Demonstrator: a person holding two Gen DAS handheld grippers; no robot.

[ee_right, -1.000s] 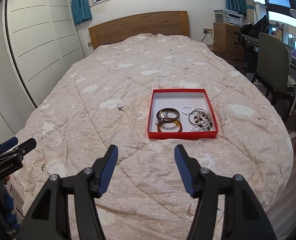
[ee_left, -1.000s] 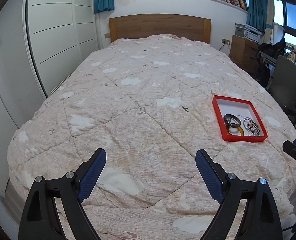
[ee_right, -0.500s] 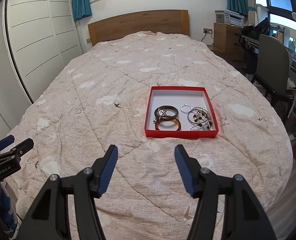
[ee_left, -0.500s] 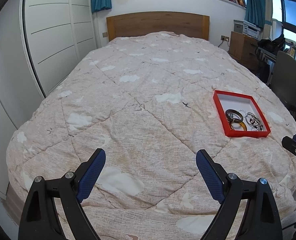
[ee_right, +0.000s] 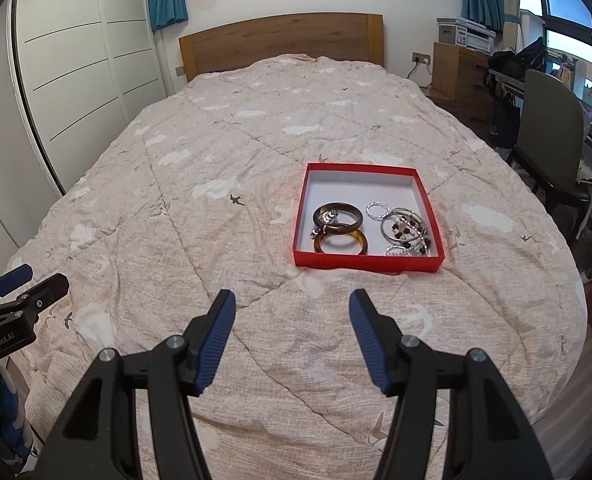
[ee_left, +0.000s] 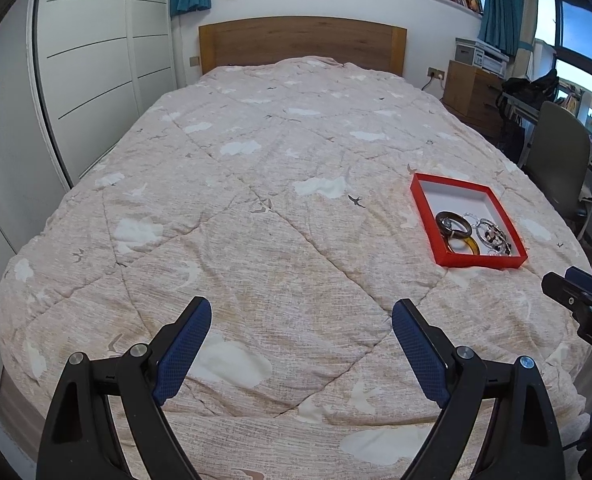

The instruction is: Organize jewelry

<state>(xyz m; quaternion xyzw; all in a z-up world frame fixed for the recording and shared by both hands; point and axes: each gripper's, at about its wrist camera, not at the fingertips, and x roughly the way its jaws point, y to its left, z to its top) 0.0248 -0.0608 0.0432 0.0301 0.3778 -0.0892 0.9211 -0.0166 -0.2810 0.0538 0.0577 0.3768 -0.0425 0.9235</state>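
Ahead of right gripper (ee_right: 292, 312), red tray (ee_right: 366, 261)

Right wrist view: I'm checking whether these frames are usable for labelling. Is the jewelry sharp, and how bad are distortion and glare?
Right wrist view: red tray and bangles sharp, evenly lit, soft shadows; bed edges bow from fisheye. Left wrist view: tray sharp but off-centre and skewed, window bright, dark corners.

Red tray (ee_right: 368, 261) wall hides silver bracelets' (ee_right: 406, 232) edge.
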